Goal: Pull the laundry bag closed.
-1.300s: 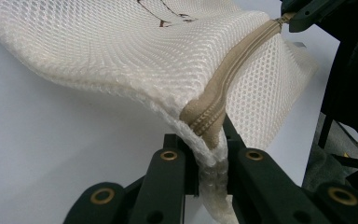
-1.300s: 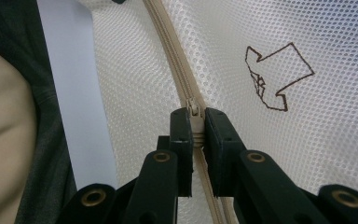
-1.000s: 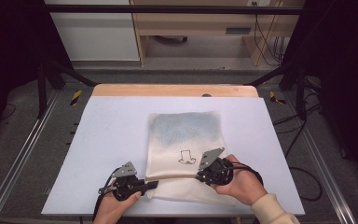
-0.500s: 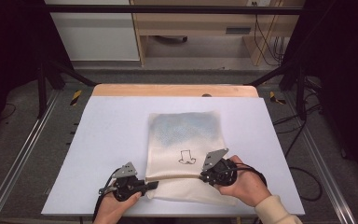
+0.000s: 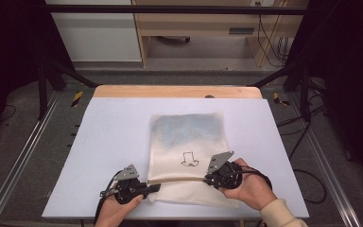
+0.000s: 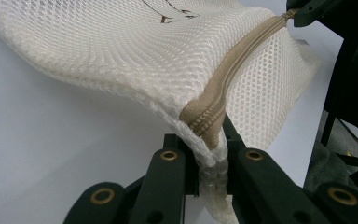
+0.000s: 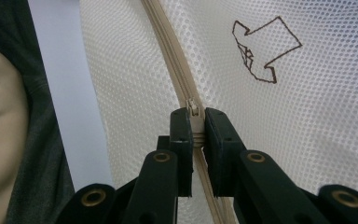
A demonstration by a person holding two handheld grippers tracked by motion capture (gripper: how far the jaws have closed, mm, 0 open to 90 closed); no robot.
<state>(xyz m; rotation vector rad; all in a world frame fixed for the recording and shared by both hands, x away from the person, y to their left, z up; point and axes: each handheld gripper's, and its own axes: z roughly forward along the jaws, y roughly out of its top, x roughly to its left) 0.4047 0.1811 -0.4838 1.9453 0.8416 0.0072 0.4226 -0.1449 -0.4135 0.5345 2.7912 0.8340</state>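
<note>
Lying flat on the near half of the desk (image 5: 113, 142), slightly right of centre: white mesh laundry bag (image 5: 186, 142), long axis running away from the person, small dark outline drawing (image 5: 188, 160) printed near its middle. Crossing the bag close to its near end: beige zipper (image 5: 177, 179), stretched straight between the two tools. Clamped on the left end of the zipper and the bag's corner mesh: left hand-held gripper (image 5: 155, 187), jaws closed tight on the fabric, corner lifted slightly off the desk surface as seen in the left gripper view, mesh (image 6: 135, 51) bulging above the pinched seam (image 6: 209, 116). Clamped on the zipper slider (image 7: 193, 109) at the right end of the zipper: right hand-held gripper (image 5: 209, 178), jaws closed with the small metal pull pinched between the pads, beige tape (image 7: 168, 51) running straight away from them, drawing (image 7: 261, 49) to the right in the right gripper view. Gripping each tool from the near edge of the desk: left hand (image 5: 118, 210) and right hand (image 5: 248, 187), cream sleeve (image 5: 279, 215) at the right wrist. Beyond the desk: wooden strip (image 5: 175, 91) along its far edge, grey floor, metal frame rails at either side, pale cabinet (image 5: 99, 30) and wooden shelf unit (image 5: 198, 28) at the back.
</note>
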